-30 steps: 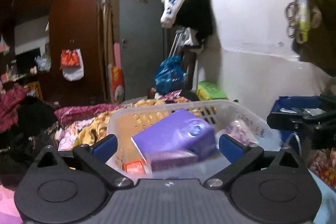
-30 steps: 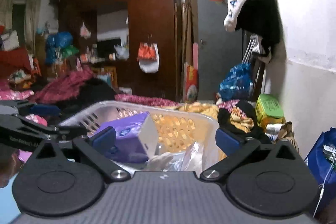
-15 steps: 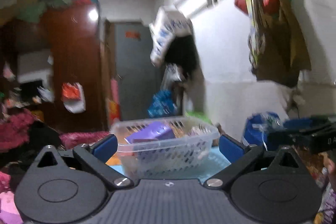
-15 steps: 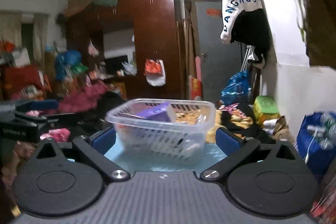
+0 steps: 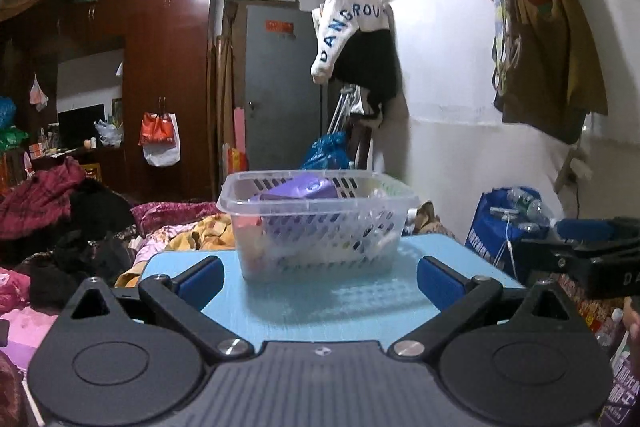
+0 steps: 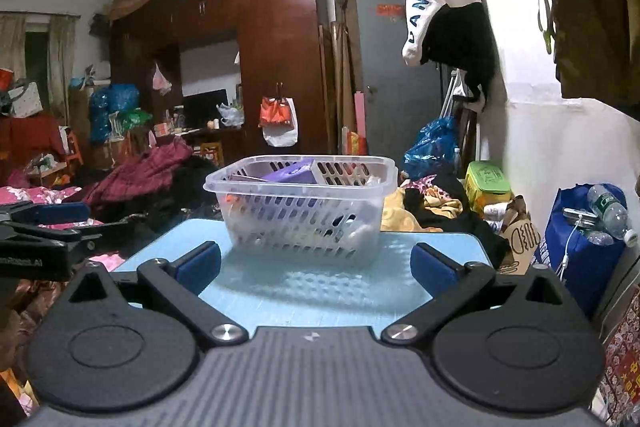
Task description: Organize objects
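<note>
Both grippers have pulled back from the basket since a second ago: your left gripper (image 5: 318,273) and right gripper (image 6: 315,263) now hang spread and empty over the near edge of the blue table (image 5: 320,301). Before going in again, keep them level and well apart. Farther off, mid-table, the clear slotted basket (image 6: 300,215) holds a purple box (image 6: 294,171) on top of small items too blurred to name.

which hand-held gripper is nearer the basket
Roughly even, perhaps right. The right hand-held gripper and left hand-held gripper both sit open, short of the basket, touching nothing.
</note>
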The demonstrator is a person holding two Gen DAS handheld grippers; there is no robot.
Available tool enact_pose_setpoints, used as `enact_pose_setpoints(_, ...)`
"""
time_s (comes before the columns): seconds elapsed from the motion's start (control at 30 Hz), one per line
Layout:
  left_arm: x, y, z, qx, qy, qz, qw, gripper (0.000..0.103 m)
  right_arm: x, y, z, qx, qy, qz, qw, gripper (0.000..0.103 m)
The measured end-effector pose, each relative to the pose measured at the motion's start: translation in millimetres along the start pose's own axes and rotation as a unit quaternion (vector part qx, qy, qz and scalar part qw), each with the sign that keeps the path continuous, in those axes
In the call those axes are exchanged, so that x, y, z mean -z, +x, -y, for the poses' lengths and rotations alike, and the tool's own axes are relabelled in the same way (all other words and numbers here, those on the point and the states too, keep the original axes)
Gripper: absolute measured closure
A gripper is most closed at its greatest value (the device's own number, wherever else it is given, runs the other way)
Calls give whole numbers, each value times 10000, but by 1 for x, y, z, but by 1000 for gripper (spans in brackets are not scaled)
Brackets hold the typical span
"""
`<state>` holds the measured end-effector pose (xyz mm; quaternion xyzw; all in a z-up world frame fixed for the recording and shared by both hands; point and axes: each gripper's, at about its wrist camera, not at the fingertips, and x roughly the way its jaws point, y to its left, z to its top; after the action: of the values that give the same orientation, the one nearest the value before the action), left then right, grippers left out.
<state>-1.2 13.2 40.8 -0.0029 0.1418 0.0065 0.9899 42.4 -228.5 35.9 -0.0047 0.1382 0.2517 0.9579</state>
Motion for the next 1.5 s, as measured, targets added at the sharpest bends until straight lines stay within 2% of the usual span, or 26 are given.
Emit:
enact_pose_setpoints(0.17, 7, -1, 4, -20, 90, -102, 9999, 0, 13, -13, -2, -11, 52, -60, 10000, 0)
enact_pose_setpoints(0.47, 8, 2, 0, -114, 36, -124, 9999, 0, 23, -13, 1, -39, 161, -162, 9997, 0)
enact_pose_setpoints(0.83, 9, 6, 9, -141, 173, -196, 9996, 0, 27, -11, 0, -169, 173, -274, 9993, 0)
enact_pose_setpoints(1.5, 11, 12, 7, -117, 65, -252, 9996, 0, 26, -16, -1, -151, 150, -198, 9996, 0)
